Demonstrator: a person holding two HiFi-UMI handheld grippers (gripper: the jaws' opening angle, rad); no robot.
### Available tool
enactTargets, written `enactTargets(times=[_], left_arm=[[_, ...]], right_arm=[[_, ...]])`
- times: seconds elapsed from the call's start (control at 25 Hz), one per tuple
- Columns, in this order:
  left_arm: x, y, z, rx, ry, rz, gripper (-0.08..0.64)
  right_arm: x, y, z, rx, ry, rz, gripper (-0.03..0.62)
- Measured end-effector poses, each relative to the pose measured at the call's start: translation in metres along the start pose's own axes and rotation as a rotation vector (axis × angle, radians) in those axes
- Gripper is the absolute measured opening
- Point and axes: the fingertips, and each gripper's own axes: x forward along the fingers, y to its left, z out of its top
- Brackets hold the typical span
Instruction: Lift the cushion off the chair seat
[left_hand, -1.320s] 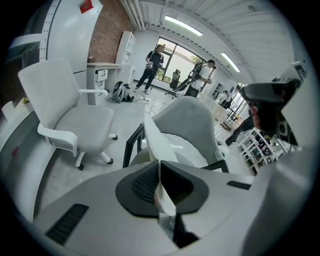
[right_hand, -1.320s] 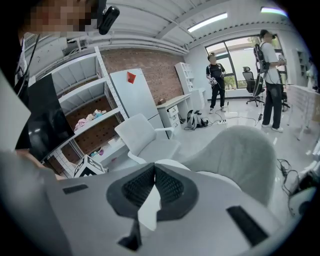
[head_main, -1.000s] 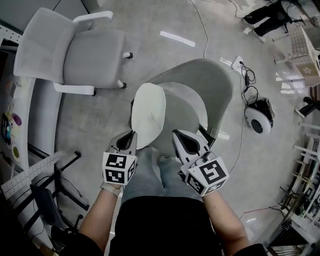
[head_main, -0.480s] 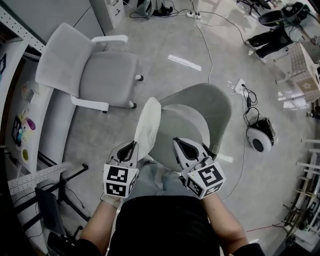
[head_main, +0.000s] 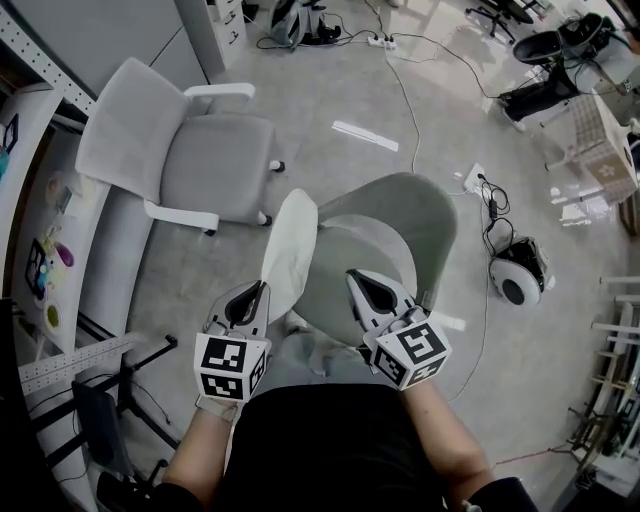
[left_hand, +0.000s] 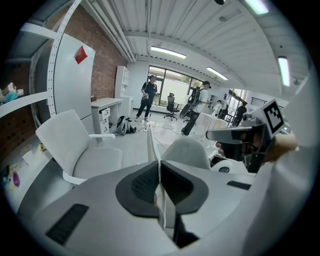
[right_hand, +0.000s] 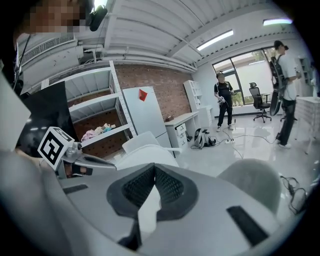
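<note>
The white cushion (head_main: 291, 248) stands tilted on its edge above the left side of the grey-green chair seat (head_main: 362, 262). My left gripper (head_main: 258, 288) is shut on its near edge; in the left gripper view the cushion (left_hand: 150, 145) shows edge-on as a thin white sheet running between the pads of the left gripper (left_hand: 159, 172). My right gripper (head_main: 362, 283) sits over the seat's near edge, shut, with a white strip of the cushion (right_hand: 142, 152) pinched between the pads of the right gripper (right_hand: 154, 180). The rounded chair back (head_main: 400, 200) rises behind the seat.
A white office chair (head_main: 185, 150) stands to the left, next to a shelf unit (head_main: 40, 250). Cables and a power strip (head_main: 478, 178) lie on the floor at right, near a round white device (head_main: 518, 272). People stand far off by the windows (left_hand: 150, 95).
Both grippers have risen, the left more. The cushion has tipped up from lying slanted over the seat to standing steeper on its edge.
</note>
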Motion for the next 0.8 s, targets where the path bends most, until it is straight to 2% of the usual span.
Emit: enactTargets(times=[0.12, 0.24, 0.8], left_arm=[[0.002, 0.002, 0.005, -0.045, -0.024, -0.008, 0.023], [0.001, 0.003, 0.006, -0.059, -0.037, -0.011, 0.022], [0.001, -0.008, 0.036, -0.028, -0.075, -0.049, 0.023]], right_arm=[[-0.006, -0.014, 0.009, -0.005, -0.015, -0.026, 0.009], [-0.011, -0.024, 0.019, 0.013, -0.038, -0.038, 0.009], [-0.01, -0.002, 0.024, -0.085, -0.046, -0.018, 0.006]])
